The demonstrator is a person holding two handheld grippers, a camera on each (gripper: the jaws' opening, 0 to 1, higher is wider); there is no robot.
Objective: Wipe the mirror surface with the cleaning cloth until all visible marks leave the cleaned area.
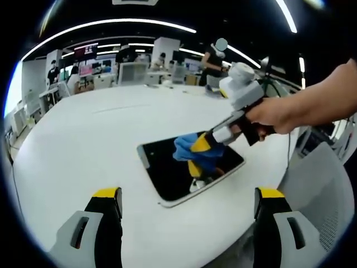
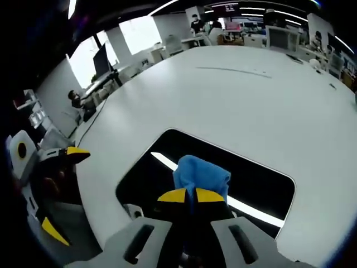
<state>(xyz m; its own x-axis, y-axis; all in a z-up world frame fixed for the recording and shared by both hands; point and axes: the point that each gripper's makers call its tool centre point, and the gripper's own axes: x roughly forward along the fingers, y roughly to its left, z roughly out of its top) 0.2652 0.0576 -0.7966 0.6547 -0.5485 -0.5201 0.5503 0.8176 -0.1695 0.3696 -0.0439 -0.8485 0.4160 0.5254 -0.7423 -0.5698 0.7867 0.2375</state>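
A mirror (image 1: 189, 167) lies flat on the white table (image 1: 83, 145), its dark glass reflecting a ceiling light as a bright streak in the right gripper view. The right tool (image 2: 190, 196) has its yellow-tipped jaws pinched together on a blue cloth (image 2: 201, 174), and the cloth is pressed down on the mirror (image 2: 256, 187) near the middle of the glass. In the left gripper view the same right tool (image 1: 201, 144) reaches in from the right, held by a person's hand (image 1: 273, 114), with the cloth (image 1: 187, 148) bunched under its tip on the glass. The left tool (image 1: 188, 195) hangs above the near edge of the table, jaws spread wide with nothing between them, well apart from the mirror. Any marks on the glass are hard to make out; the surface looks mostly dark. Desks and people show in the room behind.
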